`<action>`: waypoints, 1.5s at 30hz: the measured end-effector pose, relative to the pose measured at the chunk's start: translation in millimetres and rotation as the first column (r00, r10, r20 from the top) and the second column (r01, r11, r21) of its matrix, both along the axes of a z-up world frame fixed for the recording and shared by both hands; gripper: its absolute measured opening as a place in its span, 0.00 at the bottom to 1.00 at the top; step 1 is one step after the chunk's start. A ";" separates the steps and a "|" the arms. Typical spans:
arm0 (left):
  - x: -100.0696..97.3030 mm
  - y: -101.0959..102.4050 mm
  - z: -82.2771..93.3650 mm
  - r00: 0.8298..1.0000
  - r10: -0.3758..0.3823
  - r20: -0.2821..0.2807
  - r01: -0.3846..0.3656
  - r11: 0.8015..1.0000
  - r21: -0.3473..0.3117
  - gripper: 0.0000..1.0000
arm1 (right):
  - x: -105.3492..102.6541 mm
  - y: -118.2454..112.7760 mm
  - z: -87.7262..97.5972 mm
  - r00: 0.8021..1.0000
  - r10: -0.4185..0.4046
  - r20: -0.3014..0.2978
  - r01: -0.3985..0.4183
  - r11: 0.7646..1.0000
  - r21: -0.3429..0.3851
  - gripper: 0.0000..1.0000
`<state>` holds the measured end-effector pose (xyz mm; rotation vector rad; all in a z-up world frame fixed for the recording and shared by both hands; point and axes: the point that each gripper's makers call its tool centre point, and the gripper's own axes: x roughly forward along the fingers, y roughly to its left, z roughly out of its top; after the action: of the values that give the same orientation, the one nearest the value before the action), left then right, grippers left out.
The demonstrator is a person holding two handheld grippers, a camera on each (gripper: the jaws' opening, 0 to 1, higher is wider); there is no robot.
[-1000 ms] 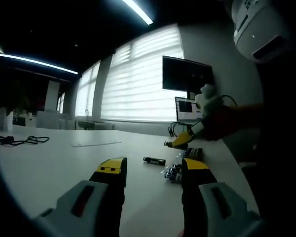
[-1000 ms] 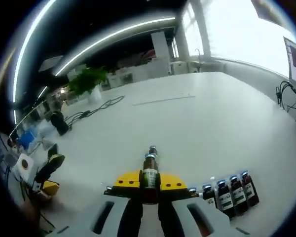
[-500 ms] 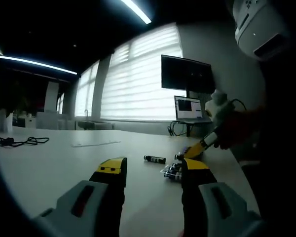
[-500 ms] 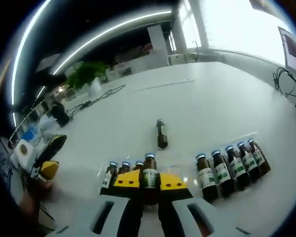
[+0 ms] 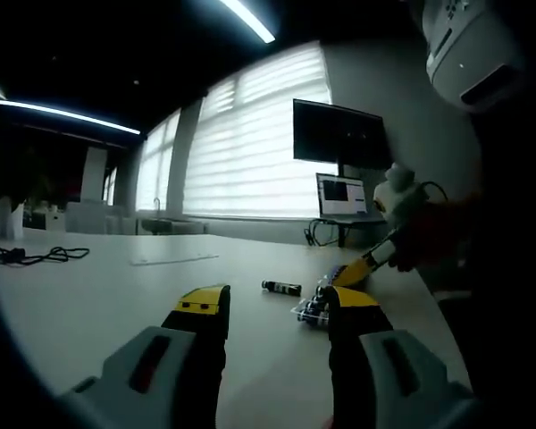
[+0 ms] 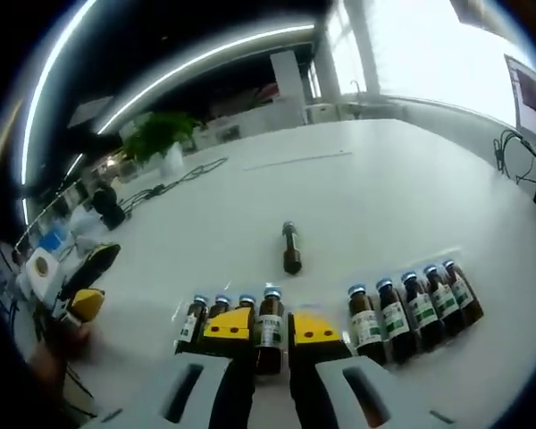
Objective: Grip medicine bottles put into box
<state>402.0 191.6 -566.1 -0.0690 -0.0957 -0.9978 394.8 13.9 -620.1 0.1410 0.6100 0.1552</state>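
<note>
Right gripper (image 6: 270,329), bottom centre of the right gripper view: jaws set narrow around a brown medicine bottle (image 6: 269,328) standing upright with the row. Can't tell if the pads grip it or have just let go; looks slightly slack to me

Bottles: three blue-capped ones (image 6: 216,313) just left of the jaws, five more (image 6: 409,302) in a row to the lower right, and one loose bottle (image 6: 291,249) lying on its side mid-frame, well apart from the rows. A clear tray edge (image 6: 335,298) seems to run behind the rows, probably the box, but too faint to be sure

Progress, my read: mostly done, about nine bottles lined up; the lying one is left, and there's a gap in the row right of the jaws where it could go

Left gripper (image 5: 277,304), bottom of the left gripper view: jaws wide apart, nothing between them, parked low over the white table (image 5: 89,295)

Left gripper view adds: the right gripper seen from the side at right of frame, dark monitor (image 5: 338,136) and laptop (image 5: 339,197) at upper right, blinds (image 5: 250,143) behind. Bottles there are tiny and dark. Right gripper view adds labels, caps, the count, plus a plant (image 6: 156,138) and cables (image 6: 174,189) upper left
</note>
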 end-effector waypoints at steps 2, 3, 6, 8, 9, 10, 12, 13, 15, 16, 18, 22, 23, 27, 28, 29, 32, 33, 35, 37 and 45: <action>0.2 0.0 -0.1 1.000 0.000 0.000 0.000 1.000 0.000 0.37 | 0.2 -0.6 -0.9 1.000 0.019 0.004 -0.018 0.999 -0.045 0.03; 0.3 -0.1 -0.2 1.000 0.001 0.000 -0.001 1.000 0.001 0.37 | -0.2 1.0 -1.2 1.000 0.029 0.007 -0.029 0.998 -0.056 0.02; 0.7 0.1 -0.5 1.000 0.004 0.000 -0.004 1.000 0.003 0.37 | -1.7 3.5 -2.1 0.998 0.059 0.020 -0.057 0.991 -0.121 0.03; 0.9 0.2 -0.5 1.000 0.005 0.000 -0.005 1.000 0.003 0.37 | -2.1 5.3 -1.6 0.997 0.071 0.033 -0.065 0.985 -0.162 0.02; 1.0 0.3 -0.6 1.000 0.005 0.000 -0.005 1.000 0.003 0.37 | -2.6 5.5 -1.4 0.997 0.072 0.034 -0.066 0.983 -0.169 0.02; 1.1 0.3 -0.7 1.000 0.005 0.000 -0.005 1.000 0.003 0.37 | -2.5 5.9 -1.0 0.997 0.075 0.036 -0.067 0.983 -0.173 0.01; 1.0 0.1 -0.8 1.000 0.004 -0.001 -0.004 1.000 0.003 0.37 | -2.9 6.4 -0.1 0.996 0.083 0.041 -0.073 0.978 -0.197 0.00; 0.9 0.1 -0.8 1.000 0.003 -0.001 -0.003 1.000 0.003 0.37 | -3.6 6.6 0.2 0.995 0.085 0.042 -0.075 0.976 -0.204 0.00; 0.8 0.0 -0.9 1.000 0.002 -0.002 -0.002 1.000 0.003 0.37 | -4.8 7.2 0.3 0.995 0.091 0.045 -0.080 0.974 -0.211 0.00; 0.7 0.0 -0.9 1.000 0.002 -0.002 -0.002 1.000 0.002 0.37 | -5.1 7.8 0.6 0.995 0.092 0.046 -0.081 0.974 -0.214 0.00; 0.5 -0.1 -0.8 1.000 0.001 -0.001 -0.001 1.000 0.002 0.37 | -5.6 8.8 1.3 0.992 0.110 0.053 -0.093 0.963 -0.251 0.00; 0.3 0.2 -0.5 1.000 -0.001 -0.003 0.001 1.000 -0.003 0.37 | -6.3 10.5 1.0 0.991 0.121 0.065 -0.099 0.955 -0.279 0.00; 0.3 0.4 -0.3 1.000 -0.001 -0.004 0.001 1.000 -0.004 0.37 | -6.1 9.7 1.1 0.990 0.119 0.069 -0.095 0.955 -0.280 0.00; -0.1 0.3 -0.5 1.000 -0.002 -0.004 0.002 1.000 -0.004 0.37 | -6.9 9.6 0.7 0.988 0.122 0.090 -0.091 0.953 -0.288 0.00; -0.1 0.3 -0.5 1.000 -0.003 -0.004 0.003 1.000 -0.004 0.37 | -7.0 9.7 0.6 0.988 0.123 0.094 -0.090 0.952 -0.291 0.00; -0.2 0.2 -0.5 1.000 -0.003 -0.004 0.003 1.000 -0.005 0.37 | -7.4 9.4 -2.7 0.988 0.128 0.084 -0.098 0.949 -0.300 0.00; -0.2 0.0 -0.4 1.000 -0.004 -0.004 0.004 1.000 -0.005 0.37 | -14.8 14.1 -6.7 0.989 0.125 0.077 -0.098 0.954 -0.282 0.00; -0.1 0.0 -0.4 1.000 -0.004 -0.004 0.003 1.000 -0.005 0.37 | -11.0 13.4 -4.5 0.987 0.128 0.098 -0.094 0.951 -0.293 0.00; -0.1 -0.2 -0.6 1.000 -0.003 -0.005 0.003 1.000 -0.004 0.37 | -8.7 10.9 -5.8 0.987 0.127 0.097 -0.094 0.951 -0.293 0.00; -0.1 -0.4 -0.6 1.000 -0.004 -0.004 0.004 1.000 -0.004 0.37 | -8.0 8.4 -5.9 0.989 0.119 0.094 -0.087 0.953 -0.292 0.00; 0.0 -0.6 -0.8 1.000 -0.004 -0.005 0.004 1.000 -0.002 0.37 | 6.3 9.9 10.9 0.986 0.121 0.117 -0.089 0.964 -0.249 0.03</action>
<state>402.0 190.9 -566.8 -0.0732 -0.0919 -1.0011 401.1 23.8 -609.3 -0.1393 0.5002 0.1898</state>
